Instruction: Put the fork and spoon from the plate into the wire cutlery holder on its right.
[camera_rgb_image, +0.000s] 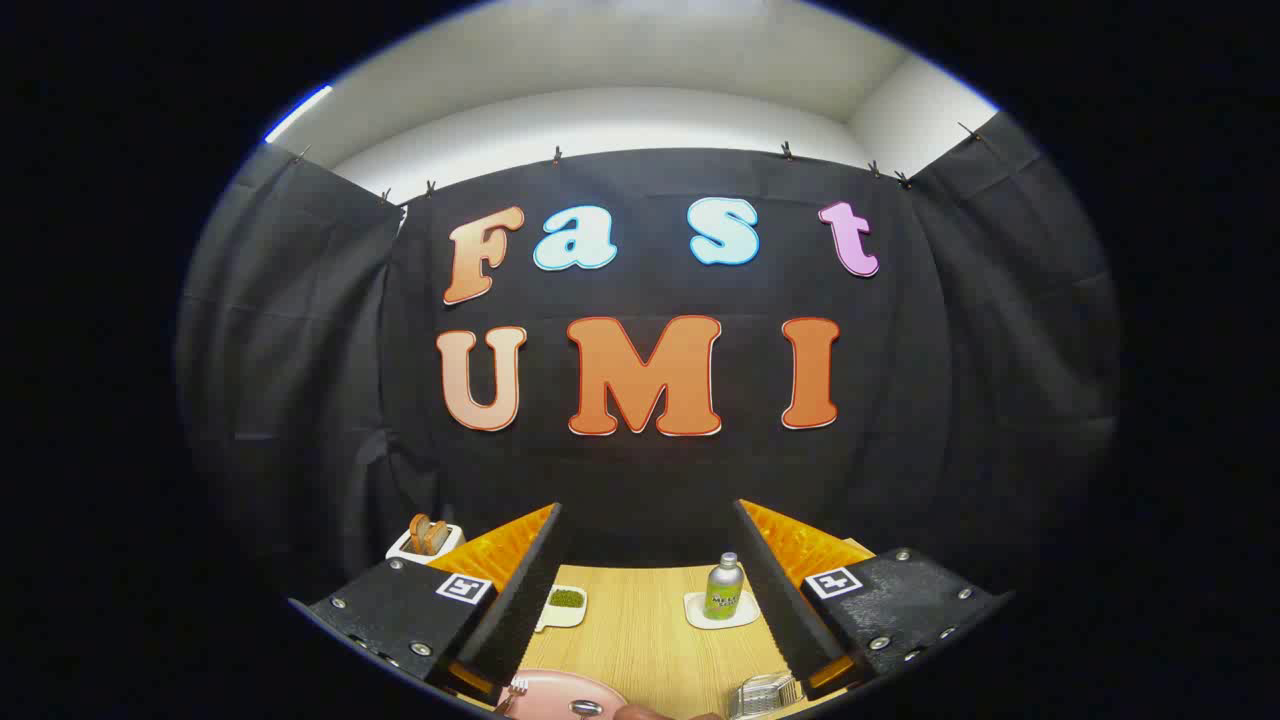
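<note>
Fork (517, 688) and spoon (585, 709) on pink plate (560, 690), low between the fingers, nearer left one. Wire cutlery holder (765, 693) to plate's right, by right finger, partly cut off. Gripper (648, 560) wide open, gripping nothing. Beyond: green-filled dish (565, 606), small bottle (724, 588) on white coaster (720, 612), toast rack (425, 541) partly hidden behind left finger. Wood-grain table (650, 630).

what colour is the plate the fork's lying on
Pink. The plate shows in the gripper view, low between the open fingers.
</note>
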